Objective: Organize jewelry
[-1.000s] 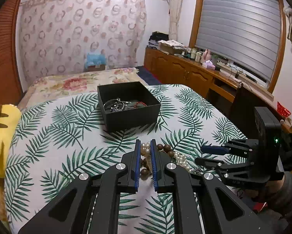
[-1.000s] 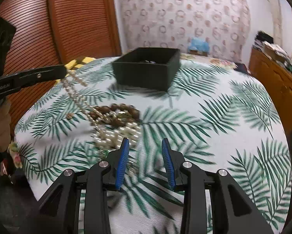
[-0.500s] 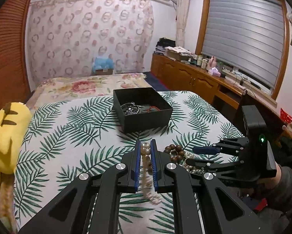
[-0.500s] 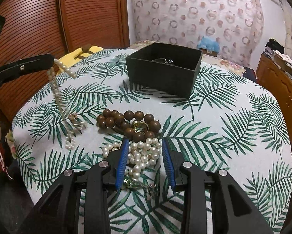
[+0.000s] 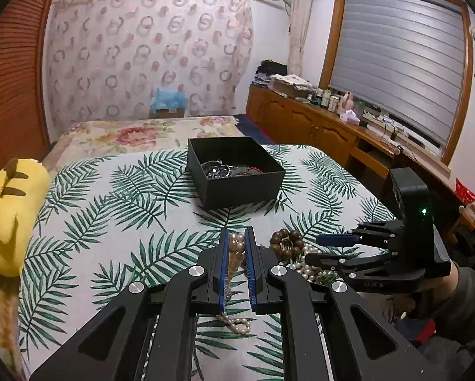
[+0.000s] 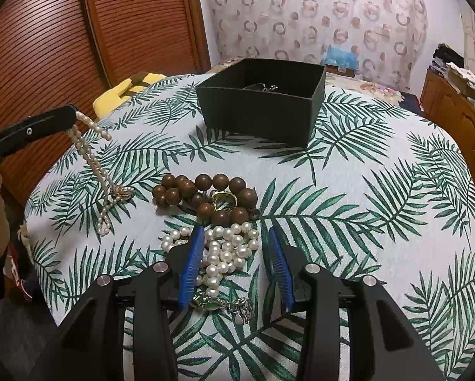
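Observation:
My left gripper [image 5: 236, 244] is shut on a thin pearl strand [image 5: 236, 254]. In the right wrist view the strand [image 6: 90, 158] hangs from that gripper's tip, its lower end trailing on the leaf-print tablecloth [image 6: 364, 190]. My right gripper [image 6: 234, 235] hovers low over a heap of white pearls [image 6: 228, 250]. Its jaws are opening, with the heap between them and no pad pressing on it. A brown wooden bead bracelet [image 6: 205, 193] and a gold ring [image 6: 223, 200] lie just beyond. The open black box [image 6: 259, 101] with several jewelry pieces stands farther back.
A silver chain with a green stone [image 6: 224, 304] lies under my right gripper. A yellow plush toy [image 5: 9, 222] sits at the table's left edge. Wooden cabinets [image 5: 301, 120] line the right wall, and a flowered bed [image 5: 136, 133] lies behind the table.
My left gripper has drawn the thin pearl strand away from the pile. My right gripper has moved over the white pearl heap, and its jaws now stand wider.

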`<state>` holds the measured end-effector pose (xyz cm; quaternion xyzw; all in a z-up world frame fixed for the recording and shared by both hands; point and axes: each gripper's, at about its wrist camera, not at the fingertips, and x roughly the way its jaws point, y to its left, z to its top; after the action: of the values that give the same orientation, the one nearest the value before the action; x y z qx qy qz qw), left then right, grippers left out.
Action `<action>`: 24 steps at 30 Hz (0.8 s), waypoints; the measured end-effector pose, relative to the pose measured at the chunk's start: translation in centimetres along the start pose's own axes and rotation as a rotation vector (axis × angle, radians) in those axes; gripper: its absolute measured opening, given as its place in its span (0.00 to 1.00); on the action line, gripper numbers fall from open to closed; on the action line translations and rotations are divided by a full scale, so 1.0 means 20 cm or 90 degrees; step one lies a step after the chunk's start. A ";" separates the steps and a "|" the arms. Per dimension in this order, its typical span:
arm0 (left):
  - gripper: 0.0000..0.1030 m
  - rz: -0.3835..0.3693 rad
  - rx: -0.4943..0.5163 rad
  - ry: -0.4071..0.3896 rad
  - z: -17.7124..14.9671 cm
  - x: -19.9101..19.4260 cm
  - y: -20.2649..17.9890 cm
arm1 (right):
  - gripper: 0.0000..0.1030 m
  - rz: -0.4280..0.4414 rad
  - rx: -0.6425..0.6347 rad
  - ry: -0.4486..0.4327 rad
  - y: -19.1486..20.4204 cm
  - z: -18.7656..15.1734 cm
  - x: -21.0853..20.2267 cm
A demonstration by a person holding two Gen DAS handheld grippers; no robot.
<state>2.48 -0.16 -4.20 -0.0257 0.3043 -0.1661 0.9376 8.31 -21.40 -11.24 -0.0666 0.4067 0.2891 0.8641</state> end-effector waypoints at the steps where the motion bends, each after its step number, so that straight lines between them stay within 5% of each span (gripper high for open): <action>1: 0.08 0.000 0.000 0.001 0.00 0.00 0.00 | 0.38 0.006 0.000 0.000 0.00 0.00 0.00; 5: 0.08 -0.003 -0.001 0.004 0.00 0.02 -0.01 | 0.30 0.024 0.003 0.002 0.00 0.00 0.00; 9: 0.08 -0.002 0.001 0.006 0.01 0.02 -0.01 | 0.09 0.039 0.006 0.002 -0.01 0.00 -0.01; 24: 0.03 0.002 0.036 -0.034 0.12 -0.04 -0.06 | 0.08 0.009 -0.059 -0.062 0.05 0.14 -0.21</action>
<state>2.90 -1.25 -1.64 -0.0032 0.2742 -0.1727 0.9460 7.49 -21.41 -6.19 -0.0897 0.3504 0.3167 0.8769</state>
